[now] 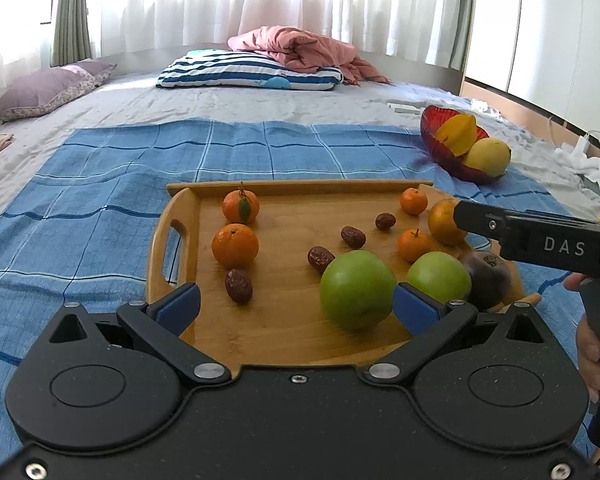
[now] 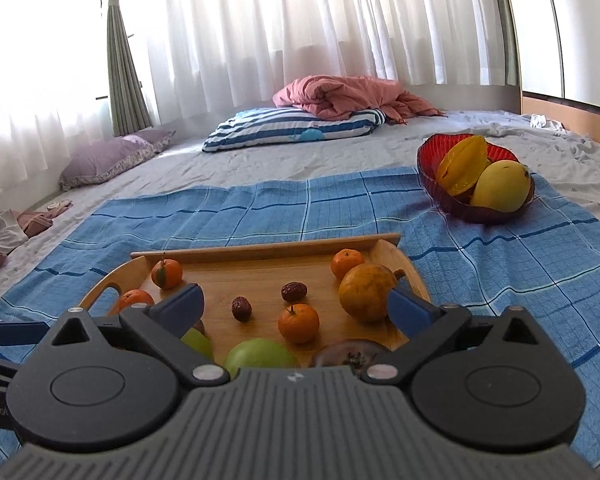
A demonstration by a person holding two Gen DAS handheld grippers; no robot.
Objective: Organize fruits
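Currently both jaws are held wide apart, nothing gripped: left gripper [image 1: 296, 304] beside a green apple [image 1: 358, 290]; right gripper [image 2: 296, 306] over the wooden tray [image 2: 260, 250]

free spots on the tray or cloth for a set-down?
Tray bare in the middle, between the oranges and dates. Cloth open left and behind. Crowded at the right: apples, dark fruit.

"DAS" in white capitals on side of my right gripper [image 1: 458, 216], seen from left wrist view. "Robot" in pale letters, cut off at picture edge, on dark body of my left gripper [image 2: 4, 334] in right wrist view. No other readable text.
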